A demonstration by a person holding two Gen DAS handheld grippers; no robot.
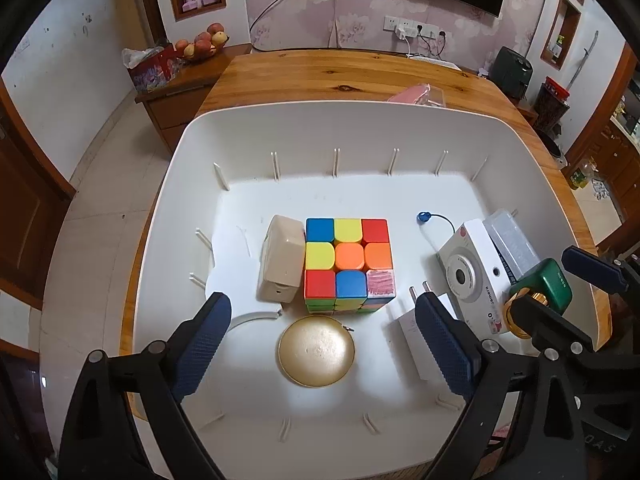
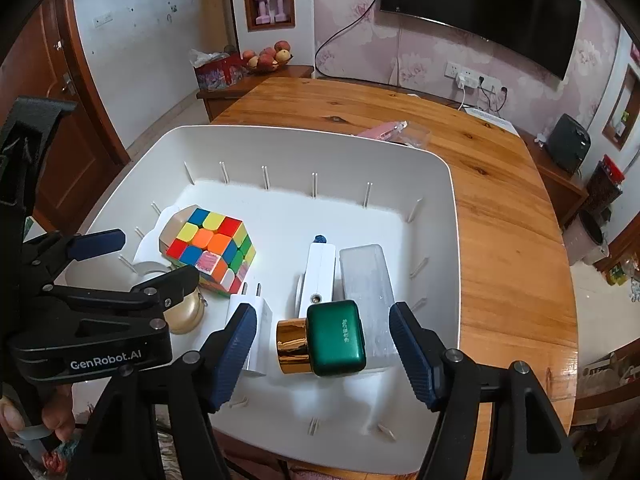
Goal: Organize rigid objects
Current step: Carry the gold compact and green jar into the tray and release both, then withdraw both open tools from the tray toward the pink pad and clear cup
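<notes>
A white bin (image 1: 320, 128) (image 2: 452, 240) on the wooden table holds a colour cube (image 1: 349, 262) (image 2: 212, 250), a beige box (image 1: 280, 266), a gold round disc (image 1: 317, 355), a white plug adapter (image 1: 412, 330) (image 2: 252, 320), a white camera (image 1: 474, 276) (image 2: 318, 272), a clear case (image 2: 370, 292) and a green bottle with a gold cap (image 2: 336, 338) (image 1: 540, 292). My left gripper (image 1: 324, 340) is open above the disc. My right gripper (image 2: 324, 354) is open, its fingers on either side of the green bottle, which lies in the bin.
A pink item in clear wrap (image 2: 386, 130) lies on the table (image 2: 500, 216) behind the bin. A side cabinet with a fruit bowl (image 2: 266, 60) stands at the far left. The table's right half shows bare wood.
</notes>
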